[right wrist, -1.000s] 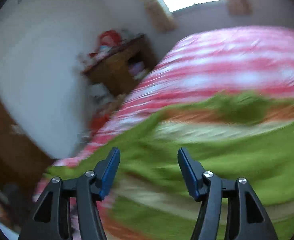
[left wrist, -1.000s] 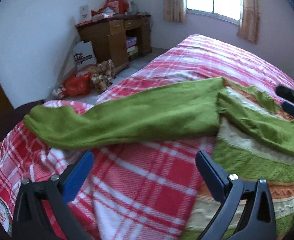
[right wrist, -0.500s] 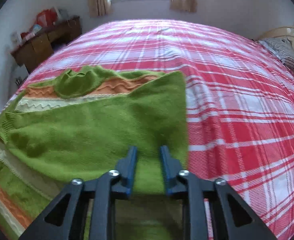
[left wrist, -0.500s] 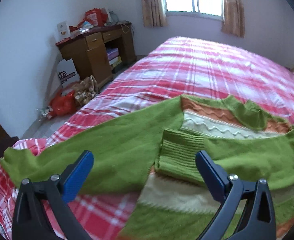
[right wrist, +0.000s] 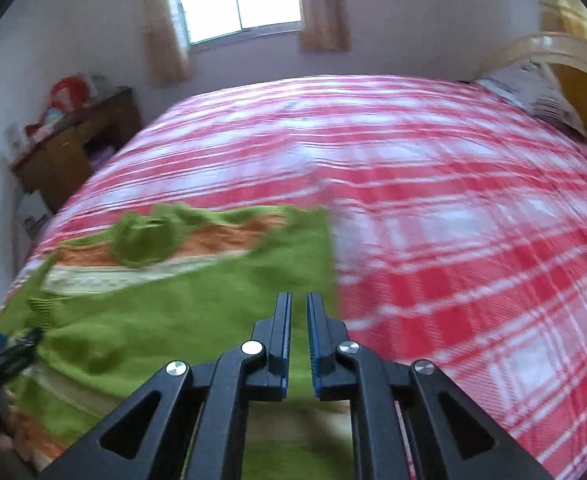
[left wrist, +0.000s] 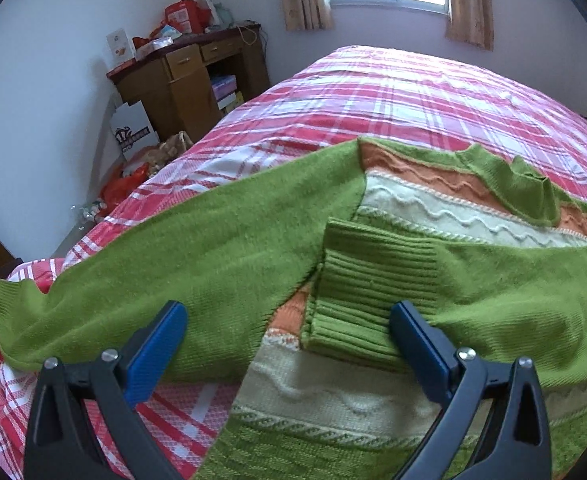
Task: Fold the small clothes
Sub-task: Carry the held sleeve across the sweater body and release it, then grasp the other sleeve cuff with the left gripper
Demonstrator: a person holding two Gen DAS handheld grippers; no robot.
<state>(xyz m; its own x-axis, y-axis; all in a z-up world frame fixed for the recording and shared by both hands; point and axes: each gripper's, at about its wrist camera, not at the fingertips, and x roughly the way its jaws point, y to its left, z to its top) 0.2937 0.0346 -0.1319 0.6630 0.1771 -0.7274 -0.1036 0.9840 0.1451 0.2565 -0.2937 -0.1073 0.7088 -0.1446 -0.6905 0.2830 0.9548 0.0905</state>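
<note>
A green sweater (left wrist: 229,264) with orange and cream wavy stripes lies flat on the red plaid bed. Its right sleeve is folded across the chest, ribbed cuff (left wrist: 369,292) between my left fingers. Its left sleeve stretches out to the left. My left gripper (left wrist: 289,336) is open and empty, low over the cuff. In the right wrist view the sweater (right wrist: 165,312) is blurred. My right gripper (right wrist: 299,320) has its jaws nearly closed with a thin gap and nothing visible between them, above the sweater's right edge.
The red plaid bedspread (left wrist: 405,96) covers the bed beyond the sweater. A wooden desk (left wrist: 185,76) with clutter stands by the far left wall, bags on the floor beside it. A pillow (right wrist: 533,88) and headboard are at the right.
My left gripper moved right and closer over the folded cuff. My right gripper swung across the sweater to its right edge, closed, and now lifts away, the view blurred.
</note>
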